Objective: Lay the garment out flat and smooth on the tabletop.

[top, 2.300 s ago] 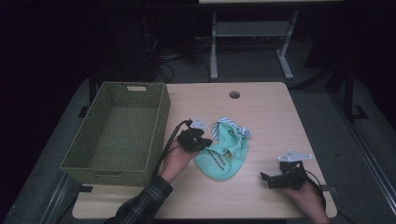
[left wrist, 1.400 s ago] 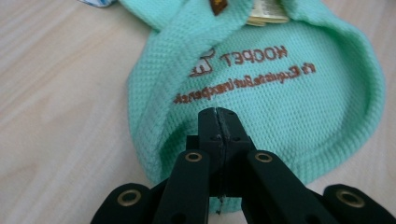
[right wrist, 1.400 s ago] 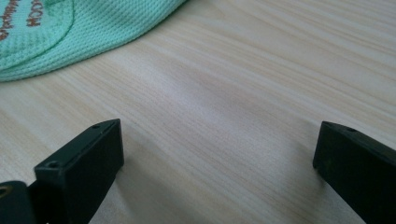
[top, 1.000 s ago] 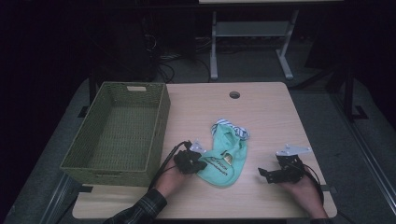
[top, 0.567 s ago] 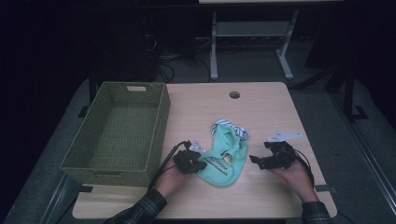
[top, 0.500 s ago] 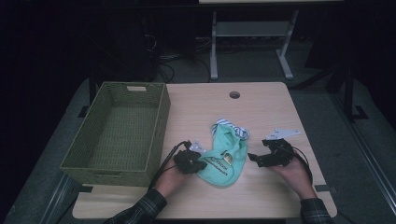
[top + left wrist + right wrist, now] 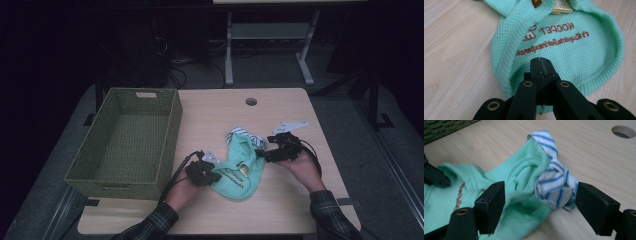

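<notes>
A mint green garment (image 7: 240,172) with brown lettering lies crumpled on the wooden table, and a blue-striped white part (image 7: 245,134) sits at its far end. My left gripper (image 7: 214,176) rests at the garment's near-left hem. In the left gripper view its jaws (image 7: 541,61) are shut on the garment's (image 7: 579,50) edge. My right gripper (image 7: 261,154) has come to the garment's right side. Its jaws (image 7: 540,195) are open and have just been closing, with the striped part (image 7: 556,185) and a green fold (image 7: 524,202) between them.
An empty green woven basket (image 7: 170,130) stands on the table's left side, and its edge (image 7: 444,127) appears at the top left of the right gripper view. A round cable hole (image 7: 251,101) lies in the table's far middle. Bare wood lies right of the garment.
My right gripper has moved left from the table's front right to the garment's striped end. Before that, the left gripper pulled the garment toward the front edge, then held still.
</notes>
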The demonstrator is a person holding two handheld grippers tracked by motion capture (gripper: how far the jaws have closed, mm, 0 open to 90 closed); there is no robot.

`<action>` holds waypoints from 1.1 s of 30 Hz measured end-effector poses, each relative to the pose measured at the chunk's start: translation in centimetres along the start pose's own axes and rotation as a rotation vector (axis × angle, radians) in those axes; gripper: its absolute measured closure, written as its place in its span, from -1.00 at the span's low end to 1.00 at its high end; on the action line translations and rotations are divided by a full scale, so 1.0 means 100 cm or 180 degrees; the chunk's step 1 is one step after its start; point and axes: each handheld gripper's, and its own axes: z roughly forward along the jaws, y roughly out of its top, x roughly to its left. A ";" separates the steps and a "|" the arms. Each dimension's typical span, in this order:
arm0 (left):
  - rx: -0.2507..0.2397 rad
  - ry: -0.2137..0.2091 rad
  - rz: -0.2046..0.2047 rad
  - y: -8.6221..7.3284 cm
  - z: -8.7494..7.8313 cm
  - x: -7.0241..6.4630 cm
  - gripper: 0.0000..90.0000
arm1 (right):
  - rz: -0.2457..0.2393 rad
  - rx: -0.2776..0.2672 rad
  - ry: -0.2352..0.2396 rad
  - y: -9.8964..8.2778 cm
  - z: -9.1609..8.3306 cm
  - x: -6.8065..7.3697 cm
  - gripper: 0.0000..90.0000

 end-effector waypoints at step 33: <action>-0.0019 -0.0035 -0.0068 0.001 0.001 0.001 0.99 | -0.0105 0.0097 0.0274 0.061 0.076 -0.019 -0.01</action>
